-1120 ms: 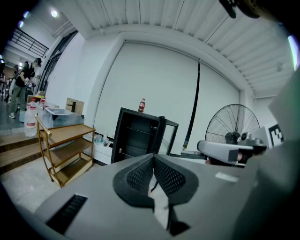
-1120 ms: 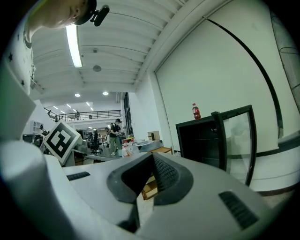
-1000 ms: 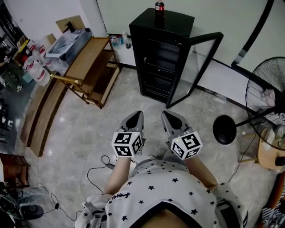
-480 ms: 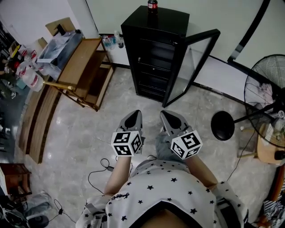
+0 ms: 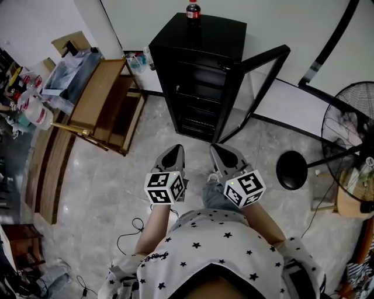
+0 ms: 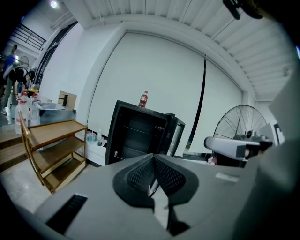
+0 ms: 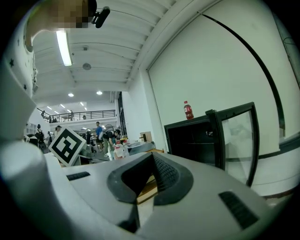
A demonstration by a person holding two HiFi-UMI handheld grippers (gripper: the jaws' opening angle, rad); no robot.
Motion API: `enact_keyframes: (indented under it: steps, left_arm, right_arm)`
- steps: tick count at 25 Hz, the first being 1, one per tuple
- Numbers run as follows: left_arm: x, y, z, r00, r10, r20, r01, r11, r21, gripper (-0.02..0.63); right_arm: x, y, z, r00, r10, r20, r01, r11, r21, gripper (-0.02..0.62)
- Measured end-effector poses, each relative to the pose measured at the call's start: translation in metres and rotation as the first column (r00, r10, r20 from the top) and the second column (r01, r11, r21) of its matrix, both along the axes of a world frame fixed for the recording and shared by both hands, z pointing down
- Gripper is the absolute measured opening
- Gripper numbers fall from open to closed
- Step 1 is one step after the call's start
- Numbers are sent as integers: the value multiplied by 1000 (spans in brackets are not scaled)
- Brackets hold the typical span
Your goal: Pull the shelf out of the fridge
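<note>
A black fridge (image 5: 198, 64) stands on the floor ahead of me, its glass door (image 5: 257, 87) swung open to the right. Wire shelves (image 5: 196, 102) show inside its dark interior. A cola bottle (image 5: 193, 10) stands on top. My left gripper (image 5: 173, 153) and right gripper (image 5: 225, 153) are held side by side in front of my body, well short of the fridge, both shut and empty. The left gripper view shows the fridge (image 6: 136, 136) beyond closed jaws (image 6: 153, 176). In the right gripper view the fridge (image 7: 192, 140) stands right of the jaws (image 7: 149, 180).
A wooden rack (image 5: 111, 99) stands left of the fridge, with a plastic bin on top. A floor fan (image 5: 350, 128) with a round black base (image 5: 292, 170) is at the right. A cable (image 5: 137, 225) lies on the floor near my left side.
The fridge has come closer and sits more to the left in the head view. Both grippers keep the same pose in front of my body, still shut.
</note>
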State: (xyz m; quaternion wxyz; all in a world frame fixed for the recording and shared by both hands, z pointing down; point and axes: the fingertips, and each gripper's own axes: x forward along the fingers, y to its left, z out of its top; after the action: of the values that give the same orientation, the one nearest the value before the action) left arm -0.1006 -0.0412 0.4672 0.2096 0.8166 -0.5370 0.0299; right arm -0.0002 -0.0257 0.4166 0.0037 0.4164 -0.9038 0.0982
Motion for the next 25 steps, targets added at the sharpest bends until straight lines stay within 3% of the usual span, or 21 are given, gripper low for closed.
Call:
enact_keyframes:
  steps: [14, 25]
  left_arm:
    - [28, -132, -3, 1000, -18, -10, 18, 1000, -1, 12]
    - [41, -215, 12, 991, -89, -100, 90, 996, 10, 12]
  right_arm:
    - [25, -130, -10, 999, -39, 2, 39, 999, 12, -6]
    - [52, -196, 1, 998, -68, -11, 68, 997, 19, -6]
